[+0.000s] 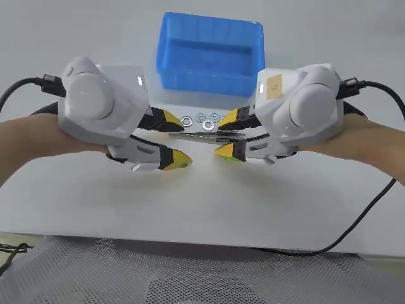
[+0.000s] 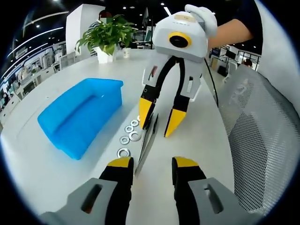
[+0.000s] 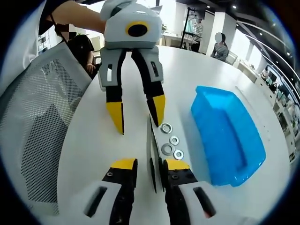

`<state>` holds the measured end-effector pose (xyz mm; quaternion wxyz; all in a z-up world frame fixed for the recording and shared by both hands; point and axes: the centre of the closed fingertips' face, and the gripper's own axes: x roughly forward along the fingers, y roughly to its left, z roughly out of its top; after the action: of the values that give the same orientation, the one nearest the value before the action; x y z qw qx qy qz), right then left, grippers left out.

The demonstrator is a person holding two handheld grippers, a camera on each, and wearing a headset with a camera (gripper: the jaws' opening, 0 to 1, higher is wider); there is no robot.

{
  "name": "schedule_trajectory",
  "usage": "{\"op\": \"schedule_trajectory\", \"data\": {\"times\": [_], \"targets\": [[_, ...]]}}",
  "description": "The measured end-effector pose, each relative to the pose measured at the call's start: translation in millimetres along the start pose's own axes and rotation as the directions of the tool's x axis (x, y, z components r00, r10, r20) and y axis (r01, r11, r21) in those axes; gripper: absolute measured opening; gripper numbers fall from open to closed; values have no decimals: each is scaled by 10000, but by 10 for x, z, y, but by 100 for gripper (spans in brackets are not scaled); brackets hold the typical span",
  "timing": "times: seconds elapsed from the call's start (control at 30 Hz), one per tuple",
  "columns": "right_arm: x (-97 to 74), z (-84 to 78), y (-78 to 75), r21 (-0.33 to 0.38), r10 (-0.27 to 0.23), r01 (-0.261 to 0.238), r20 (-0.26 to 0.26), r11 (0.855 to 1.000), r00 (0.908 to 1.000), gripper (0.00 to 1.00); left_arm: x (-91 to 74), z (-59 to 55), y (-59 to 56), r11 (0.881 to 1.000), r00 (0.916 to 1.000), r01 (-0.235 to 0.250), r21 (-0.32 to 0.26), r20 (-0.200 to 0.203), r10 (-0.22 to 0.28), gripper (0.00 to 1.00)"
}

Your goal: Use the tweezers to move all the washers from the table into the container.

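Observation:
Thin metal tweezers [image 1: 204, 134] lie flat on the white table, between my two grippers, which face each other. Several steel washers [image 1: 201, 120] sit in a small cluster just beyond them, in front of the blue container [image 1: 210, 54]. My left gripper [image 1: 177, 139] is open, its tips near the tweezers' pointed end [image 2: 146, 143]. My right gripper [image 1: 226, 134] is partly open, and the tweezers [image 3: 152, 150] run back between its jaws, with a gap showing on one side. In the right gripper view the washers [image 3: 170, 140] lie to the right of the tweezers, beside the container [image 3: 225, 136].
The table's near edge [image 1: 190, 237] runs below the grippers, with a grey mesh chair [image 1: 190, 278] under it. A black cable [image 1: 361, 215] trails off the right side. A potted plant [image 2: 105, 37] stands at the table's far end.

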<state>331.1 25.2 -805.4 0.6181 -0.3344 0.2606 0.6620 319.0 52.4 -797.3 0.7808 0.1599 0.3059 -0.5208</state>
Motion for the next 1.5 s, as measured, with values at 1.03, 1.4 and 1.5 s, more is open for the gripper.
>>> {"op": "schedule_trajectory", "data": {"times": [1.03,1.4,1.5], "targets": [[50,23,16,169,185,-184,-63,9997,9998,12,113,50,28,9875,9930,420,1519,-1152,-245,11],[32,41,48,-252,277,-284,-289,9993,9992,10,112,50,4,9715,9857,707,2264,-1651,-333,7],[32,39,44,-324,285,-295,-323,9990,9991,9,97,60,6,9692,9818,781,2337,-1868,-341,7]]}}
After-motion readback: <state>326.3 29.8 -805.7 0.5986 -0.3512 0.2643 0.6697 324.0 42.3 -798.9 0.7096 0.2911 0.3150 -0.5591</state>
